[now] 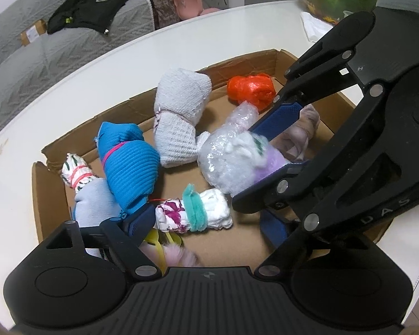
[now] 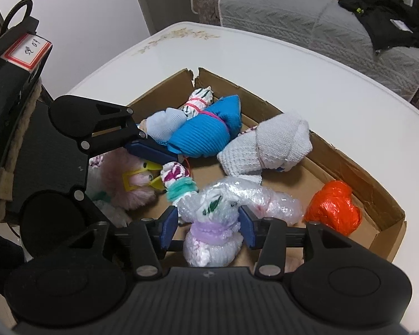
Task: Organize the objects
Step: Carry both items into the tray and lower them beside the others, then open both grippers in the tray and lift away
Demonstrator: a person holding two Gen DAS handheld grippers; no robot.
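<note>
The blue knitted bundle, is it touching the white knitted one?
Touching. In the left wrist view the blue bundle presses against the white bundle, no cardboard between.

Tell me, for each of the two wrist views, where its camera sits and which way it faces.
Left wrist: sits on the left tongs, looking steeply down into the shallow cardboard box; own open blue pads and the right tongs show.
Right wrist: sits on the right tongs, looking down into the box from the opposite side; pads flank the bubble-wrap bundle with purple band, left tongs at left.
Shared: box, blue knitted bundle, orange plastic bag.
</note>
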